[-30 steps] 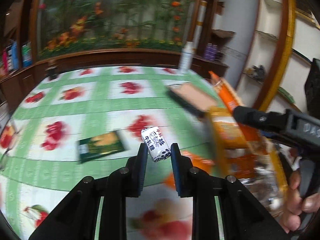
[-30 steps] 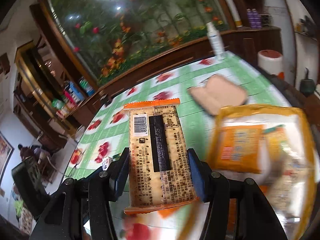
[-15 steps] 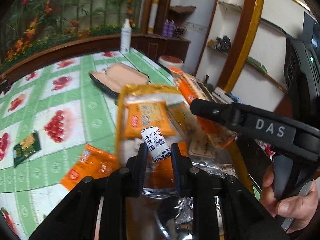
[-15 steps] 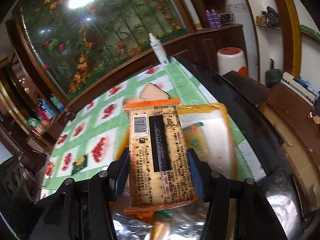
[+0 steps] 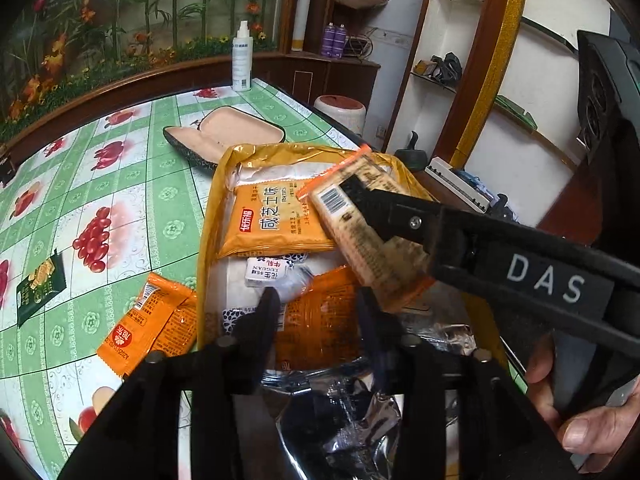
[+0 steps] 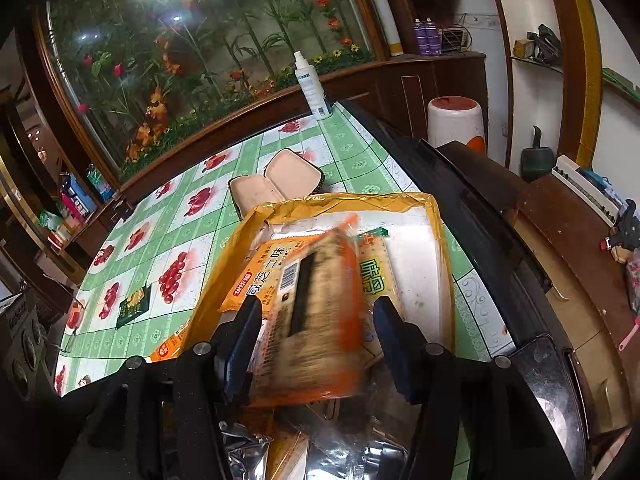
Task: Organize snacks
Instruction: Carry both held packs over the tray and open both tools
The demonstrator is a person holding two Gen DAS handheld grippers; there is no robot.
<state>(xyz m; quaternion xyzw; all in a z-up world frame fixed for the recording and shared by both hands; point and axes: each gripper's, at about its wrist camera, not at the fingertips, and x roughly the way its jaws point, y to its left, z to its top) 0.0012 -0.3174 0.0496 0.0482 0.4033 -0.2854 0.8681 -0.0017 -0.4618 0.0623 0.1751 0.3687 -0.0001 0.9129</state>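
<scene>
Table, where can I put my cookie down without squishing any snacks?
Bare tablecloth lies between the green packet and the glasses case, left of the yellow bag. More lies between the case and the spray bottle. The bag is crowded; an orange packet lies beside it.

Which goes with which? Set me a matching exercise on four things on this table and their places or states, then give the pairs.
1. spray bottle
2. glasses case
3. dark green packet
4. white candy

A. inside the yellow-edged bag
B. lying open
C. standing upright at the table's far edge
D. flat on the tablecloth, left of the bag

Pairs: 1-C, 2-B, 3-D, 4-A.
</scene>
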